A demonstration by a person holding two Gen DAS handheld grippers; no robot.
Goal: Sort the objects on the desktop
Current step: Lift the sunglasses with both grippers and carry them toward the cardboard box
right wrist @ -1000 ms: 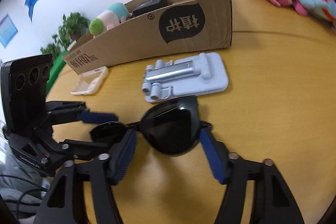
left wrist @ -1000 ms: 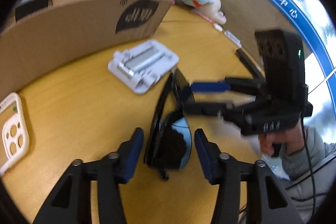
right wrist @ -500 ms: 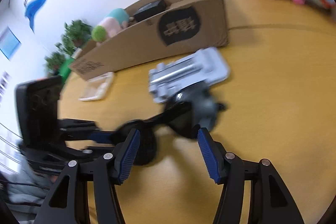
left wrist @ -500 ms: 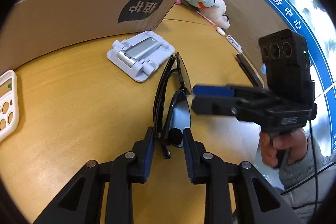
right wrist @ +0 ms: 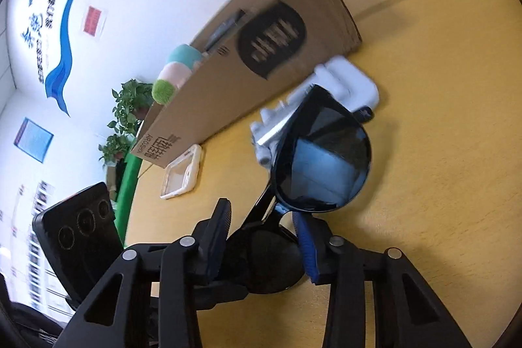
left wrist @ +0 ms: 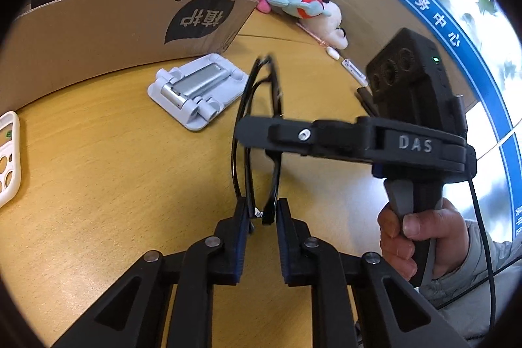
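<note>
Both claws grip the black-framed dark-lens sunglasses (left wrist: 257, 132), raised off the yellow wooden table (left wrist: 107, 185): left claw (left wrist: 261, 219) pinched on one end of the folded frame, right claw (right wrist: 261, 250) closed around a lens. Sorting looks barely begun. The grey folding phone stand (left wrist: 197, 88) and white phone case (right wrist: 181, 173) lie out beside the long brown cardboard box (left wrist: 107, 22), which already holds a few items.

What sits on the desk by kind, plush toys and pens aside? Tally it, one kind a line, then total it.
Sunglasses: 1
Phone stand: 1
Phone case: 1
Cardboard box: 1
Total: 4
</note>
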